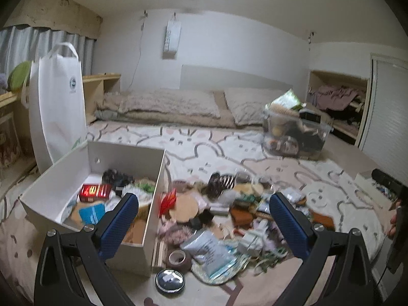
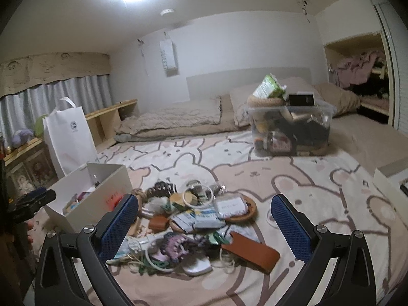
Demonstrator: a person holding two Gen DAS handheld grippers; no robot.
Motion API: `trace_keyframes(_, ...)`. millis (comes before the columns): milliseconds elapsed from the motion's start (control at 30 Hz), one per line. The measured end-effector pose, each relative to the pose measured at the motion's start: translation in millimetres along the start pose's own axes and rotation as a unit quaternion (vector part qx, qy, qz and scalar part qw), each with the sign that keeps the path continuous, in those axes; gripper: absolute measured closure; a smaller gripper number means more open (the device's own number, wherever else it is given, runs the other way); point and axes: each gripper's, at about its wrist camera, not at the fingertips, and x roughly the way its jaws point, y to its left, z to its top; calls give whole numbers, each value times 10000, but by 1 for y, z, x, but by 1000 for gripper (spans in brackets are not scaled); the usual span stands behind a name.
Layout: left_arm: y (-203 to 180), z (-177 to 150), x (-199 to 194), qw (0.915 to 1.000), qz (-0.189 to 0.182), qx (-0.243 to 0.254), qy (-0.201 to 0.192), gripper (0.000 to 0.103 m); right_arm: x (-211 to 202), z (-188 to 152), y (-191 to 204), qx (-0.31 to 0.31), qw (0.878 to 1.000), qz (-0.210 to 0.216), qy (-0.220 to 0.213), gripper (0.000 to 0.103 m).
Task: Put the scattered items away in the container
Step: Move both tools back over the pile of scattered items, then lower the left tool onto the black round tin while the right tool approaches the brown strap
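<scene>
An open white box (image 1: pixel 122 158) stands on the rug at the left and holds a red packet (image 1: pixel 95 192), a blue item and other small things. To its right lies a pile of scattered items (image 1: pixel 229 211) with a wooden disc (image 1: pixel 185 207), a plastic pouch (image 1: pixel 209 252), a tape roll (image 1: pixel 178 257) and a round tin (image 1: pixel 170 278). My left gripper (image 1: pixel 204 216) is open above the pile's left side, its left finger over the box's near corner. The right wrist view shows the same pile (image 2: pixel 193 219), a brown leather case (image 2: pixel 250 252) and the box (image 2: pixel 84 211). My right gripper (image 2: pixel 204 219) hangs open over the pile, holding nothing.
A full clear plastic bin (image 1: pixel 293 137) (image 2: pixel 290 130) sits on the rug at the back right. A tall white bag (image 1: pixel 57 102) (image 2: pixel 68 137) stands behind the box. Bedding (image 1: pixel 165 104) lines the far wall, with wooden shelves at the left. A closet opening is at the far right.
</scene>
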Motion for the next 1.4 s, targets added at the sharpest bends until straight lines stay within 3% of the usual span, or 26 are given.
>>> trace_keyframes(533, 7, -65, 22, 9986, 262, -78, 461, 0, 49, -51, -32, 618, 9962, -198, 586, 0)
trace_keyframes(767, 19, -89, 32, 9937, 521, -526, 843, 0, 66, -69, -50, 899, 9916, -413, 834, 0)
trace_keyframes(1000, 22, -102, 37, 9903, 663, -617, 1050, 0, 81, -84, -63, 949, 9878, -565, 1101, 0)
trace_keyframes(1233, 21, -107, 54, 9859, 450, -546, 1518, 0, 97, -98, -68, 910, 9820, -742, 1476, 0)
trace_keyframes(1400, 25, -100, 64, 9809, 604, -216, 1837, 0, 104, -108, -72, 861, 9780, -860, 1692, 0)
